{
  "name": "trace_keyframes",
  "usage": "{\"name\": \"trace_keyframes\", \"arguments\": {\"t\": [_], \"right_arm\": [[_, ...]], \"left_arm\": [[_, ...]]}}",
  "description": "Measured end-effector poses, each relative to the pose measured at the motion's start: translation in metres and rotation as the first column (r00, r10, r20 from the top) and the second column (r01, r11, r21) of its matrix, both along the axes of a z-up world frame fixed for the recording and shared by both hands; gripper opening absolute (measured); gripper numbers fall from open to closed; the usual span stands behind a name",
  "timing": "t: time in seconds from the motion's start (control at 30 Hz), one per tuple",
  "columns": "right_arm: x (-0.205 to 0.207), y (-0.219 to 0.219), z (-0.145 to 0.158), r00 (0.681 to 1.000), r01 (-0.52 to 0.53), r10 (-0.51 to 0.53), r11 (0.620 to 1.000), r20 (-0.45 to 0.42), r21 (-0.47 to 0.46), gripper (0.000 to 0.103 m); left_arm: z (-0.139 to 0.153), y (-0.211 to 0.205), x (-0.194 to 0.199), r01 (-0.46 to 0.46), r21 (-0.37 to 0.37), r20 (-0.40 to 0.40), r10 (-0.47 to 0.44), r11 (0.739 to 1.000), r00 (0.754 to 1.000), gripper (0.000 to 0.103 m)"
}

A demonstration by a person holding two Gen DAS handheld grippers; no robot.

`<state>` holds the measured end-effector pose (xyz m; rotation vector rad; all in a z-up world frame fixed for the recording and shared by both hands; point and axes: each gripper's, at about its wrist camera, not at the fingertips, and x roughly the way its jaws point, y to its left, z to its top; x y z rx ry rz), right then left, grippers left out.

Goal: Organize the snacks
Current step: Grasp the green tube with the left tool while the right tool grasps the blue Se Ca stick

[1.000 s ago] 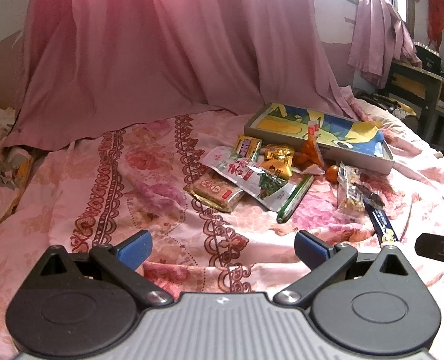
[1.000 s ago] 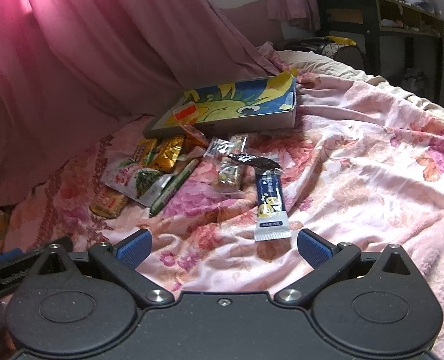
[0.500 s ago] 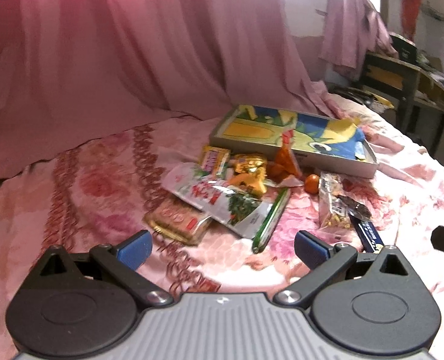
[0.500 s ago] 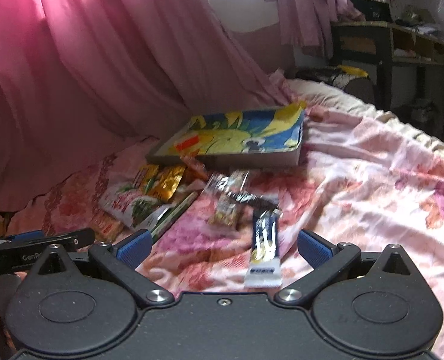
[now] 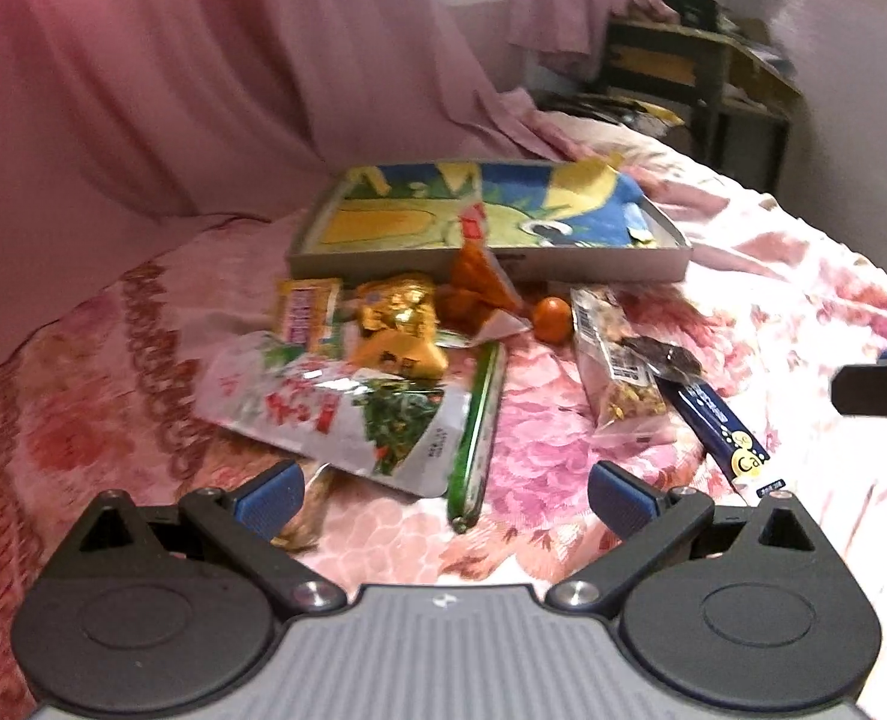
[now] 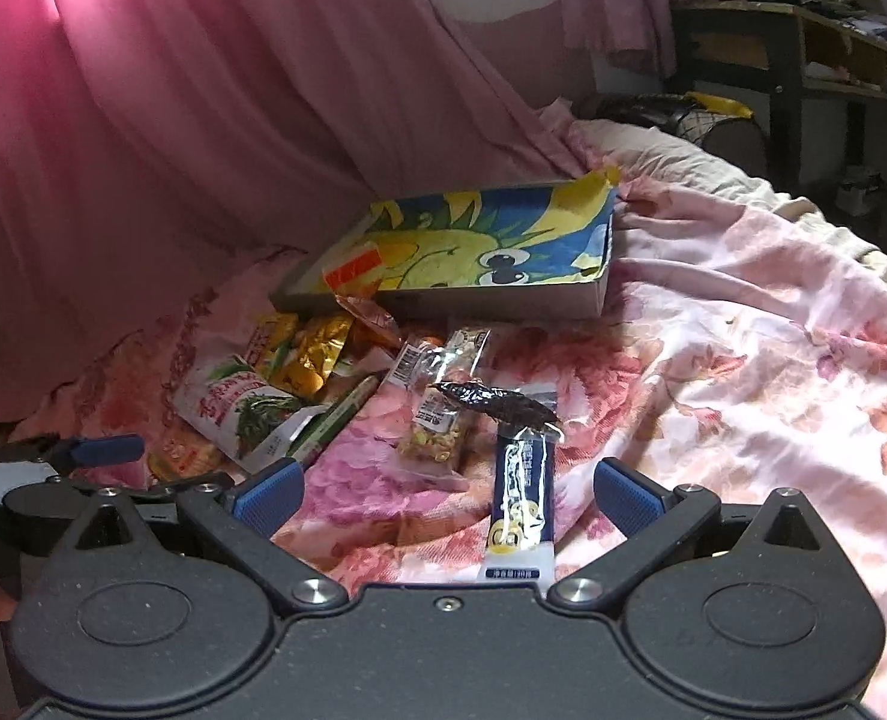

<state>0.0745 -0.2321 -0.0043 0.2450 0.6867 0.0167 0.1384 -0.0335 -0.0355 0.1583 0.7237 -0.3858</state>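
Observation:
Snacks lie scattered on a pink floral bedspread (image 5: 563,456) in front of a shallow box (image 5: 491,264) with a blue-and-yellow cartoon lining. In the left wrist view: a white-and-green pouch (image 5: 335,414), a thin green stick pack (image 5: 476,432), a gold packet (image 5: 398,324), an orange wrapper (image 5: 479,288), a small orange fruit (image 5: 551,319), a clear nut bag (image 5: 614,360) and a blue sachet (image 5: 719,426). My left gripper (image 5: 443,495) is open, low over the pouch and stick pack. My right gripper (image 6: 446,495) is open with the blue sachet (image 6: 518,498) between its fingers, not gripped.
Pink curtains (image 6: 203,120) hang behind the bed. A dark wooden desk (image 6: 803,60) stands at the far right past the bed edge. The left gripper shows at the left of the right wrist view (image 6: 71,456). The right gripper's finger shows at the right edge of the left wrist view (image 5: 875,390).
Both grippers have moved forward toward the snack pile. The snacks and box now loom larger. The blue sachet now lies between the right gripper's fingers. Both grippers stayed open.

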Motion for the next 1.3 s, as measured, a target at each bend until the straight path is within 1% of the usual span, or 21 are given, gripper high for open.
{"name": "trace_keyframes", "arguments": {"t": [0.1,0.17,0.27,0.37,0.47,0.53,0.6,0.73,0.8,0.87,0.93,0.97,1.0,1.07,1.13,1.17,1.23,1.27,1.3], "right_arm": [[0.014,-0.004,-0.004,0.999,0.029,-0.029,1.000,0.015,-0.007,0.102],[0.022,-0.005,-0.006,0.998,0.047,-0.046,0.999,0.031,-0.027,0.102],[0.034,-0.009,-0.013,0.997,0.072,-0.072,0.997,0.017,-0.031,0.102],[0.044,-0.013,-0.021,0.996,0.094,-0.094,0.995,-0.002,-0.020,0.102],[0.048,-0.017,-0.026,0.990,0.138,-0.138,0.990,0.006,-0.036,0.102],[0.050,-0.021,-0.029,0.987,0.160,-0.160,0.987,-0.002,-0.024,0.102],[0.052,-0.025,-0.034,0.985,0.168,-0.168,0.986,-0.024,0.008,0.102],[0.059,-0.027,-0.044,0.986,0.149,-0.145,0.988,-0.081,0.051,0.102],[0.063,-0.027,-0.047,0.985,0.139,-0.131,0.988,-0.111,0.072,0.102],[0.065,-0.027,-0.051,0.982,0.137,-0.126,0.988,-0.139,0.069,0.102],[0.069,-0.025,-0.055,0.975,0.146,-0.137,0.989,-0.173,0.039,0.102],[0.070,-0.025,-0.056,0.973,0.147,-0.139,0.989,-0.185,0.030,0.101],[0.071,-0.024,-0.058,0.972,0.144,-0.137,0.989,-0.193,0.026,0.096],[0.072,-0.023,-0.060,0.971,0.136,-0.128,0.990,-0.204,0.026,0.095],[0.072,-0.022,-0.061,0.972,0.135,-0.127,0.990,-0.199,0.027,0.092],[0.072,-0.023,-0.061,0.973,0.131,-0.120,0.991,-0.199,0.039,0.091],[0.073,-0.025,-0.062,0.973,0.131,-0.116,0.989,-0.197,0.064,0.080],[0.074,-0.025,-0.063,0.973,0.137,-0.121,0.988,-0.198,0.068,0.078],[0.074,-0.026,-0.063,0.972,0.141,-0.124,0.988,-0.201,0.069,0.076]], "left_arm": [[-0.006,-0.004,0.011,0.040,0.006,-0.012,-0.040,0.999,0.999,0.103],[-0.008,-0.006,0.018,0.061,-0.012,-0.018,-0.062,0.998,0.998,0.103],[-0.014,-0.006,0.027,0.092,-0.043,-0.042,-0.093,0.995,0.995,0.102],[-0.022,-0.006,0.036,0.108,-0.065,-0.069,-0.112,0.992,0.991,0.099],[-0.028,-0.002,0.045,0.119,-0.124,-0.096,-0.132,0.985,0.987,0.096],[-0.031,-0.001,0.051,0.129,-0.174,-0.118,-0.151,0.976,0.982,0.094],[-0.034,-0.001,0.054,0.135,-0.209,-0.130,-0.165,0.969,0.978,0.093],[-0.037,-0.006,0.058,0.149,-0.234,-0.139,-0.184,0.961,0.973,0.092],[-0.039,-0.010,0.062,0.142,-0.233,-0.155,-0.181,0.962,0.971,0.092],[-0.041,-0.012,0.066,0.128,-0.242,-0.180,-0.174,0.962,0.968,0.092],[-0.042,-0.013,0.070,0.111,-0.254,-0.196,-0.163,0.961,0.967,0.092],[-0.042,-0.013,0.072,0.103,-0.262,-0.201,-0.159,0.960,0.967,0.091],[-0.042,-0.012,0.074,0.096,-0.272,-0.205,-0.155,0.957,0.966,0.090],[-0.042,-0.011,0.077,0.084,-0.284,-0.210,-0.147,0.955,0.967,0.087],[-0.042,-0.011,0.081,0.063,-0.289,-0.220,-0.130,0.955,0.967,0.081],[-0.042,-0.011,0.082,0.052,-0.290,-0.226,-0.121,0.956,0.967,0.079],[-0.042,-0.010,0.084,0.028,-0.299,-0.233,-0.101,0.954,0.967,0.074],[-0.041,-0.009,0.085,0.017,-0.303,-0.236,-0.093,0.953,0.967,0.072],[-0.041,-0.009,0.086,0.006,-0.306,-0.241,-0.083,0.952,0.967,0.068]]}}
